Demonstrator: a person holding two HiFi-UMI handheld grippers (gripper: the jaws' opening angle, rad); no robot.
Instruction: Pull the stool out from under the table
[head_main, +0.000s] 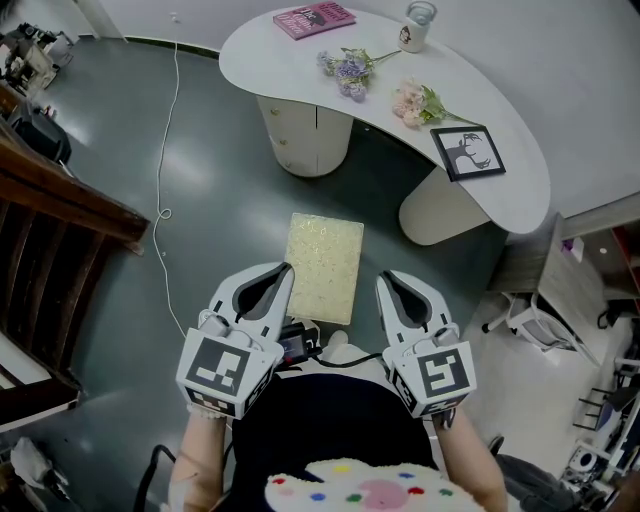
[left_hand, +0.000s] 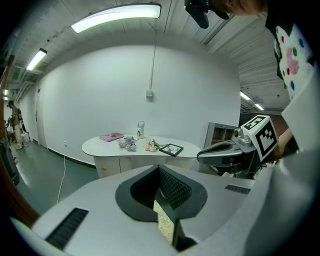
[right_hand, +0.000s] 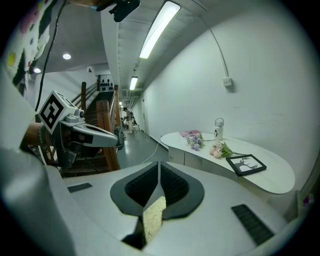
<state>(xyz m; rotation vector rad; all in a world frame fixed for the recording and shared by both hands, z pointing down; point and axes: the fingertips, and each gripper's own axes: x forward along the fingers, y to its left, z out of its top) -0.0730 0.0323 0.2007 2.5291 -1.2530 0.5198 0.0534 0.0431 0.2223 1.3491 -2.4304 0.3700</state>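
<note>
Head view puts the stool (head_main: 325, 265) on open floor at 12 o'clock from the person. Its pale yellow speckled seat lies clear of the white table (head_main: 520, 190), which curves away toward 1 o'clock, so the pull looks finished. The left gripper (head_main: 283, 275) and right gripper (head_main: 385, 283) sit at 9 and 3 o'clock of the seat's near end, both clenched on nothing (a resting pose, by the look of it). The stool's legs are hidden beneath its seat. Each gripper view shows only a sliver of seat below its closed jaws.
</note>
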